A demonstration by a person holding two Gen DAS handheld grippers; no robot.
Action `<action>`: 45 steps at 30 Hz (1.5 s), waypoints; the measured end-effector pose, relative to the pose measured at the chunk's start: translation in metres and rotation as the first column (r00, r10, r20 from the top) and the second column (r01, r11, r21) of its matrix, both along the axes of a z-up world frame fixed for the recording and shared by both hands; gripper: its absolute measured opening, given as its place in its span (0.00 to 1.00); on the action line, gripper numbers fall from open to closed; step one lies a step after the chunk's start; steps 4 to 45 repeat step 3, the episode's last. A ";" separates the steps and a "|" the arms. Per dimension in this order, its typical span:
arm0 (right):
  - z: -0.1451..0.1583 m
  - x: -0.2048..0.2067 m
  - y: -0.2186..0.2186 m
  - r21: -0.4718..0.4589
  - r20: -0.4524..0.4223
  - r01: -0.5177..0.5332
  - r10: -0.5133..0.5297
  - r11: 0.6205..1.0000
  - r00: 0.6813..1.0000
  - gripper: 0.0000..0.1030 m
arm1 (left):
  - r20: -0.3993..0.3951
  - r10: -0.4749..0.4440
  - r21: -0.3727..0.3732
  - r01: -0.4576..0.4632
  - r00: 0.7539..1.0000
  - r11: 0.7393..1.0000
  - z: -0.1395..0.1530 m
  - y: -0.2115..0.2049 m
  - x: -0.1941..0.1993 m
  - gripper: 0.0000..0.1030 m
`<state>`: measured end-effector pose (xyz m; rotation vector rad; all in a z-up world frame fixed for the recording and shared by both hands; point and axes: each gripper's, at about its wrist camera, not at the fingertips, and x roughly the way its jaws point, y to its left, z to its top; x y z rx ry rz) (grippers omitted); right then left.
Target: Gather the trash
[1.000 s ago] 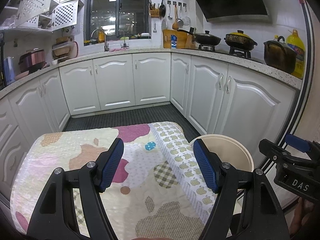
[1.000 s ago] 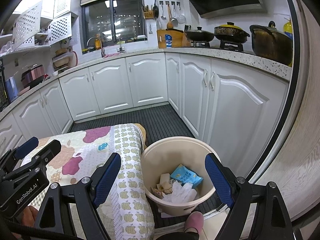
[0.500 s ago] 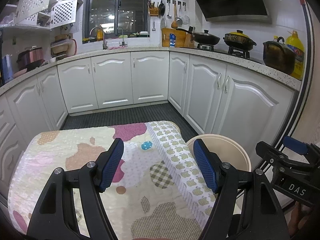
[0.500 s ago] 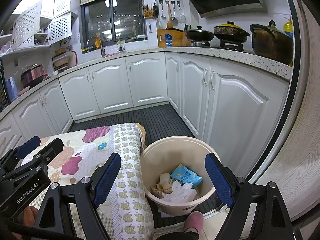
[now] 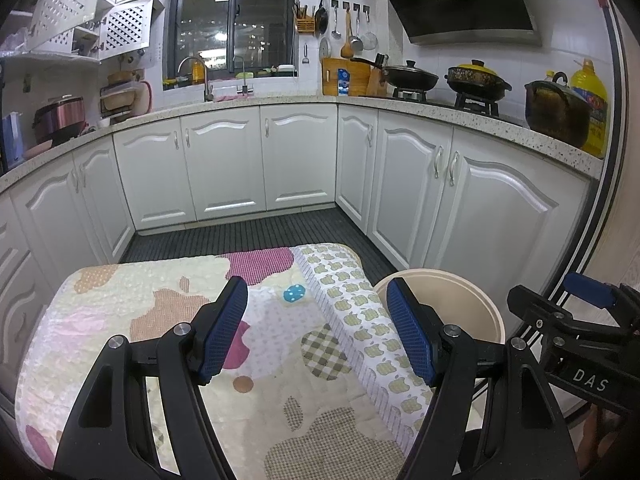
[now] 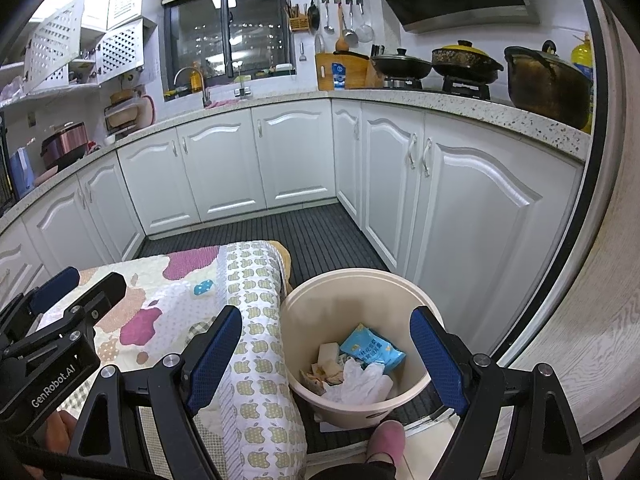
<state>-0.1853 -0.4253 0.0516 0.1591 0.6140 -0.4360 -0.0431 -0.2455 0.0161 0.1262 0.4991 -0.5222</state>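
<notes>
White kitchen cabinets ringed a quilt-covered desk [image 5: 168, 312]. Left wrist view: your left claw [image 5: 316, 332] hung apart and empty over bare quilt; the other tool read "DAS". Right wrist view: your right claw [image 6: 326, 364] gaped above the bin [image 6: 304, 300] holding the trash [image 6: 356, 372]; "GenRobot.AI" showed. Scan the quilt before finishing.

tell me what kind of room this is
A home kitchen, almost certainly: white cabinets run under a speckled countertop, lidded pots sit on a gas stove beneath a range hood, and a sink faucet stands by the dark window.
</notes>
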 end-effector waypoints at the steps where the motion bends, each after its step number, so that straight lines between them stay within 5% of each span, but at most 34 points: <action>1: -0.001 0.002 0.001 0.000 -0.004 -0.003 0.003 1.000 1.000 0.82 | -0.007 0.002 -0.002 -0.002 1.000 1.000 -0.001 0.002 0.002 0.69; 45: -0.004 0.007 0.003 0.007 -0.017 -0.016 0.016 1.000 1.000 0.82 | -0.022 0.008 -0.008 -0.008 1.000 1.000 -0.003 0.008 0.006 0.69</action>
